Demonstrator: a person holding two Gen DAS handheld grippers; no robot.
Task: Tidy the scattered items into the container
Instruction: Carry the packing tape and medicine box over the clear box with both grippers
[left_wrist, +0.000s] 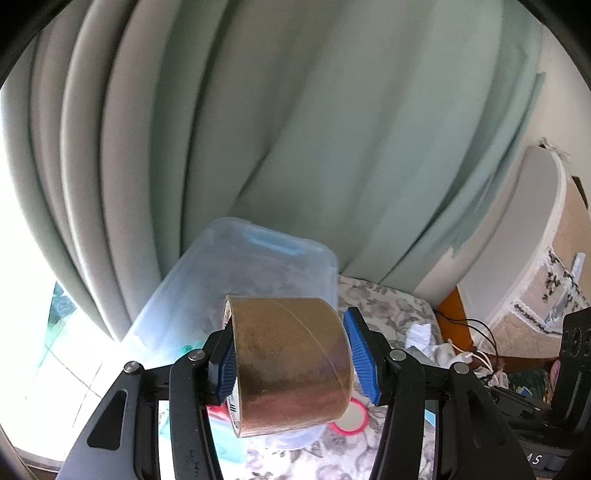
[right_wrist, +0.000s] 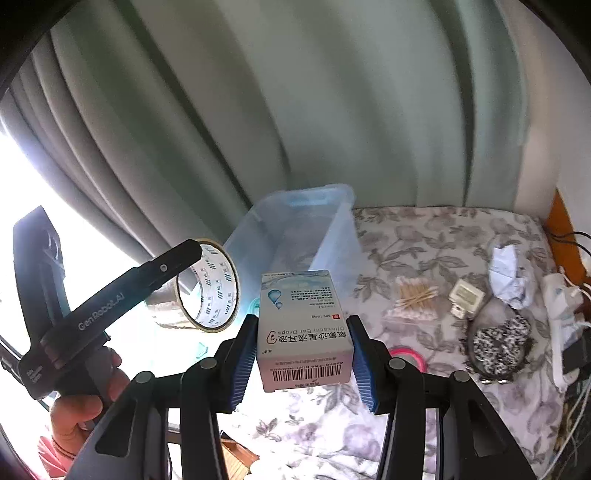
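Observation:
My left gripper (left_wrist: 291, 363) is shut on a brown roll of packing tape (left_wrist: 291, 365) and holds it in the air in front of the clear plastic container (left_wrist: 236, 284). In the right wrist view the tape roll (right_wrist: 208, 286) hangs left of the container (right_wrist: 295, 236). My right gripper (right_wrist: 304, 350) is shut on a white and blue ear drops box (right_wrist: 301, 328), held above the floral cloth, just before the container.
On the floral cloth (right_wrist: 406, 240) lie a pack of cotton swabs (right_wrist: 413, 299), a small white plug (right_wrist: 465, 297), crumpled paper (right_wrist: 509, 273), a speckled pouch (right_wrist: 498, 343) and a pink-rimmed lid (right_wrist: 410, 356). Green curtains (right_wrist: 295, 92) hang behind. A power strip (right_wrist: 561, 314) lies right.

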